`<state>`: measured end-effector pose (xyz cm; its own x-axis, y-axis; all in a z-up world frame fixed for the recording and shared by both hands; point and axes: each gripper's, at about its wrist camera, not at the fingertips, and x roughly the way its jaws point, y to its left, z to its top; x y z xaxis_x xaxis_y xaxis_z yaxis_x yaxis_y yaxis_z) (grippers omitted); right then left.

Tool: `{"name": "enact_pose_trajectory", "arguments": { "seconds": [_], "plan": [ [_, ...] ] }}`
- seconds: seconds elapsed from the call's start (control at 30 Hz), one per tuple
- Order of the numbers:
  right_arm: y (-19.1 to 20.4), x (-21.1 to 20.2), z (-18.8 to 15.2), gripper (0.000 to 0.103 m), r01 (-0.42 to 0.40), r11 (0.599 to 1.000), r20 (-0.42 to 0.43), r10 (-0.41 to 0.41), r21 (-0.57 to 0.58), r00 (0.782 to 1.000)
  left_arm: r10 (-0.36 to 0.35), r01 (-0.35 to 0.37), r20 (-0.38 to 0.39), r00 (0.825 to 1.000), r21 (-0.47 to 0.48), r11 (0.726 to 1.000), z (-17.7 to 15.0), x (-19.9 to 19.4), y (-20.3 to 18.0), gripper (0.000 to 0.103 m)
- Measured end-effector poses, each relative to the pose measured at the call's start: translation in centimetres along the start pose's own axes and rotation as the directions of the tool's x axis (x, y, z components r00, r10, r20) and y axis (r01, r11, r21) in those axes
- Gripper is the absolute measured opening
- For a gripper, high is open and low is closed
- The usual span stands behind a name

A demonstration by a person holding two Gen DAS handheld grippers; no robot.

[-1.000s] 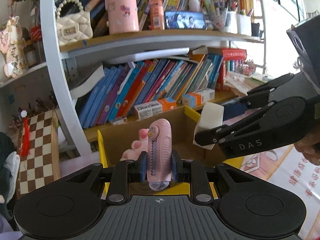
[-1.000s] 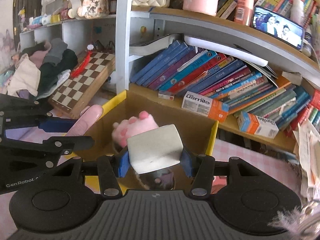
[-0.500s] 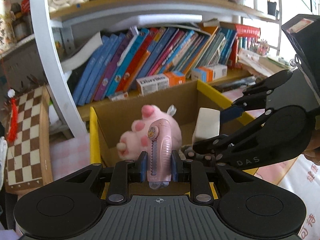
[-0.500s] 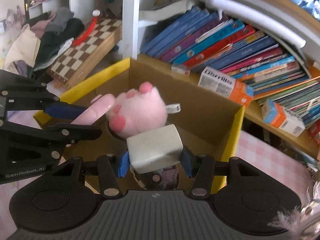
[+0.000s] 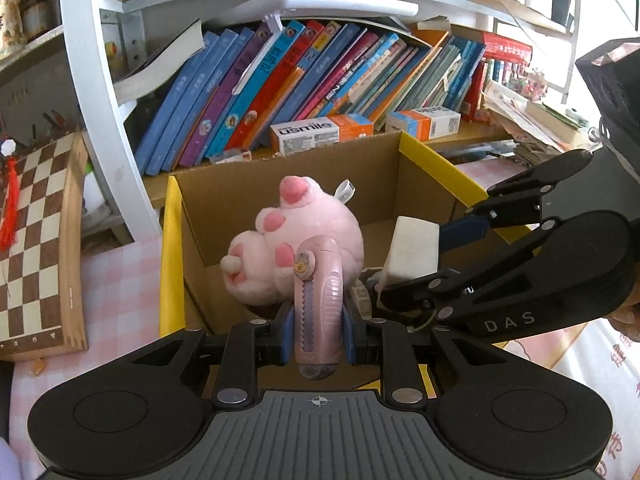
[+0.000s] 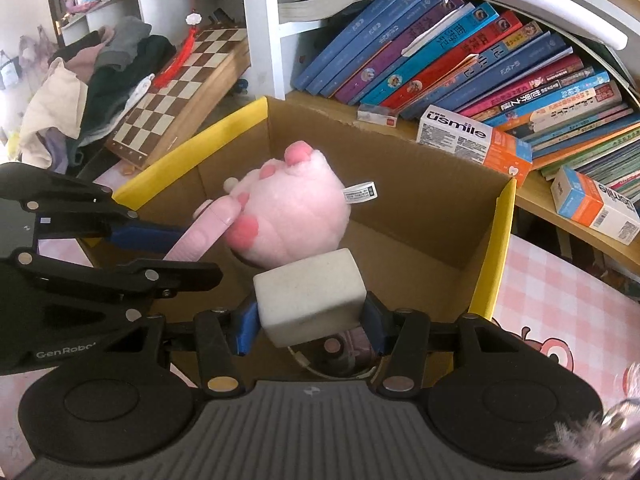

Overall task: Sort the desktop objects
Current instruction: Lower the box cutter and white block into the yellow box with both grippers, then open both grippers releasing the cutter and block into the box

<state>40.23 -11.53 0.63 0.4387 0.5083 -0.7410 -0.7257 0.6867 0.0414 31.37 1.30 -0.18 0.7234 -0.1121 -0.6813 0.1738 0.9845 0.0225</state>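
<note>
Cardboard box, yellow-edged, on pink checked bench, below the bookshelf. Left wrist view: left tool clamped on a pink cutter, held over the box's near edge; pink plush inside the box behind it; right tool over the box's right side, gripping a white block. Right wrist view: right tool clamped on the block above the box interior; plush beyond; left tool at the box's left rim with the cutter touching the plush.

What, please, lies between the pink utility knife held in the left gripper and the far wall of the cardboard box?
A pink plush paw toy lies there, inside the yellow-edged cardboard box, just beyond the knife; the left wrist view shows it best.
</note>
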Motion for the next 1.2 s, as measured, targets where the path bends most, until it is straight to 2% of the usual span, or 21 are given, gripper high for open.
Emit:
{"name": "enact_pose_trajectory", "arguments": {
  "seconds": [0.37, 0.53, 0.63, 0.7, 0.73, 0.77, 0.8, 0.9, 1.13, 1.2],
  "plan": [
    [-0.1, 0.1, 0.0, 0.049, -0.019, 1.0, -0.008, 0.019, 0.009, 1.0, -0.01, 0.009, -0.01, 1.0, -0.039, 0.999, 0.0, 0.3, 0.5, 0.023],
    [-0.3, 0.1, 0.1, 0.049, -0.02, 1.0, -0.01, 0.02, 0.007, 1.0, 0.002, -0.003, -0.015, 1.0, -0.052, 0.999, -0.1, 0.4, 0.6, 0.026],
    [-0.4, 0.2, 0.2, 0.05, -0.017, 1.0, -0.013, 0.017, 0.003, 1.0, 0.04, -0.041, -0.009, 0.999, -0.041, 0.998, -0.1, 0.2, 0.5, 0.035],
    [-0.1, 0.2, 0.2, 0.053, -0.001, 1.0, -0.017, 0.001, -0.015, 1.0, 0.07, -0.07, 0.001, 0.998, -0.032, 0.997, -0.2, 0.0, 0.5, 0.044],
    [0.1, 0.1, 0.1, 0.056, 0.019, 1.0, -0.014, -0.02, -0.022, 1.0, 0.074, -0.074, 0.007, 0.997, -0.033, 0.997, -0.3, -0.2, 0.6, 0.045],
    [0.3, -0.1, 0.1, 0.065, 0.043, 0.999, -0.008, -0.043, -0.028, 0.999, 0.075, -0.074, 0.01, 0.997, -0.035, 0.997, -0.3, -0.4, 0.7, 0.046],
    [0.3, -0.2, 0.0, 0.069, 0.05, 0.998, -0.005, -0.051, -0.028, 0.999, 0.075, -0.075, 0.012, 0.997, -0.04, 0.996, -0.3, -0.6, 0.8, 0.049],
    [0.3, -0.7, 0.0, 0.071, 0.059, 0.998, 0.005, -0.059, -0.022, 0.998, 0.077, -0.076, 0.022, 0.997, -0.05, 0.996, -0.4, -1.1, 0.8, 0.054],
    [0.5, -2.6, -0.4, 0.072, 0.081, 0.997, 0.049, -0.081, 0.005, 0.996, 0.079, -0.077, 0.057, 0.995, -0.034, 0.996, -0.5, -2.7, 0.0, 0.058],
    [0.6, -3.4, -0.6, 0.075, 0.084, 0.996, 0.069, -0.085, 0.02, 0.994, 0.082, -0.08, 0.072, 0.994, -0.028, 0.996, -0.6, -3.3, -0.4, 0.066]
  ]
}}
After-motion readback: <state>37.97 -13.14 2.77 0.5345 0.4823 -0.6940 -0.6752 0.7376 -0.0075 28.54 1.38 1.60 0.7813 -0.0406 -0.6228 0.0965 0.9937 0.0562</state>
